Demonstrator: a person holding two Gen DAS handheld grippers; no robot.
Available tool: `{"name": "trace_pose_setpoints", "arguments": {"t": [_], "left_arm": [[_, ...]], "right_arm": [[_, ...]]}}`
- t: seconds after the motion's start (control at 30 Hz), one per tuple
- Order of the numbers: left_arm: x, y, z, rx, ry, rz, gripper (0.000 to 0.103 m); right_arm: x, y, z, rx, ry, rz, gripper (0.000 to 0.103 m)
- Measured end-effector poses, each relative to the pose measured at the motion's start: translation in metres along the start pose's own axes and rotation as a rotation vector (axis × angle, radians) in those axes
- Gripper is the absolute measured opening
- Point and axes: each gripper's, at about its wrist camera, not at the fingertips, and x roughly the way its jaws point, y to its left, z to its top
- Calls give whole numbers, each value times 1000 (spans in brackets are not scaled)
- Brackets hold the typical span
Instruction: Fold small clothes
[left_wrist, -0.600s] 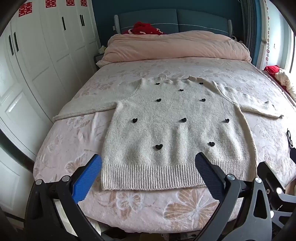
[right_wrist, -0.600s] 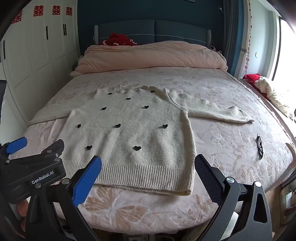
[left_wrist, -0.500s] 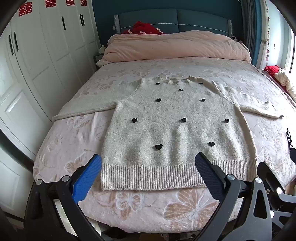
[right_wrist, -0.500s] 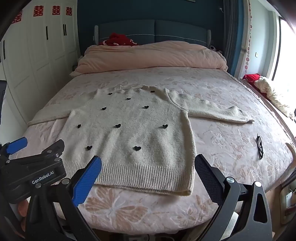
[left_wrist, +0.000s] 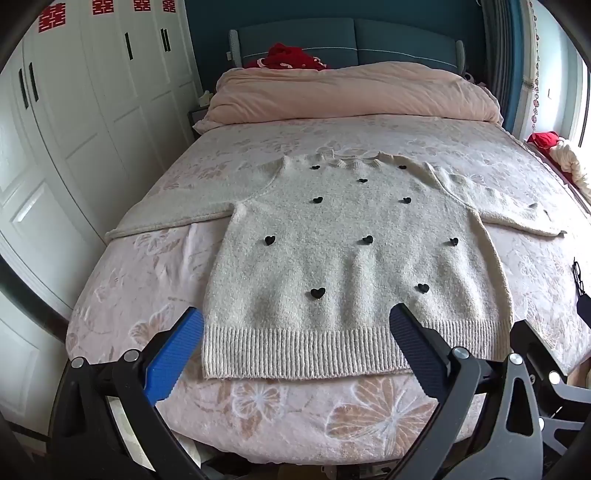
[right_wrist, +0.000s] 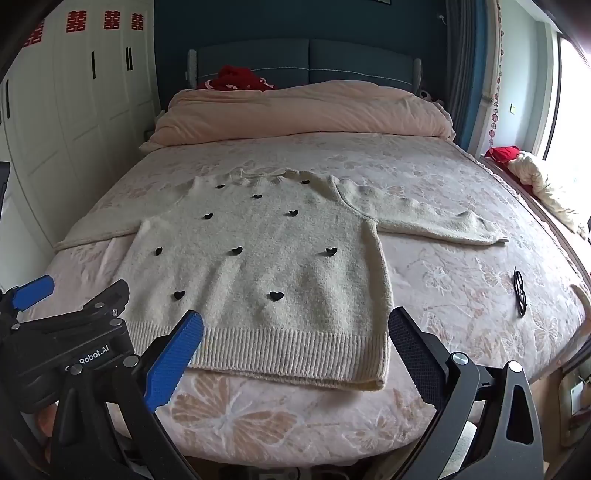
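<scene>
On the floral bedspread (left_wrist: 155, 266), a cream sweater (left_wrist: 354, 258) with black hearts lies flat, sleeves outstretched, hem toward the foot edge. Pink duvet (left_wrist: 351, 92) is bunched at the teal headboard (left_wrist: 351, 44); white wardrobes (left_wrist: 92, 110) line one side. Left gripper (left_wrist: 295, 347) and right gripper (right_wrist: 295, 347) hover spread wide, holding nothing.

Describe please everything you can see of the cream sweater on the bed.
The sweater is cream, fuzzy knit, with small black hearts over the front and a ribbed hem nearest the cameras. It lies flat and unfolded on the floral bed cover, neck toward the pillows, both sleeves spread sideways. Only the cover touches it; both open grippers are short of the hem.
</scene>
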Motion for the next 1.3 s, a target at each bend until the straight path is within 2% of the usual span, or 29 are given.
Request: {"name": "trace_pose_setpoints", "arguments": {"t": [1.3], "left_arm": [[-1, -1, -4, -1, 3, 13, 98]], "right_arm": [[1, -3, 4, 20, 12, 9, 98]]}}
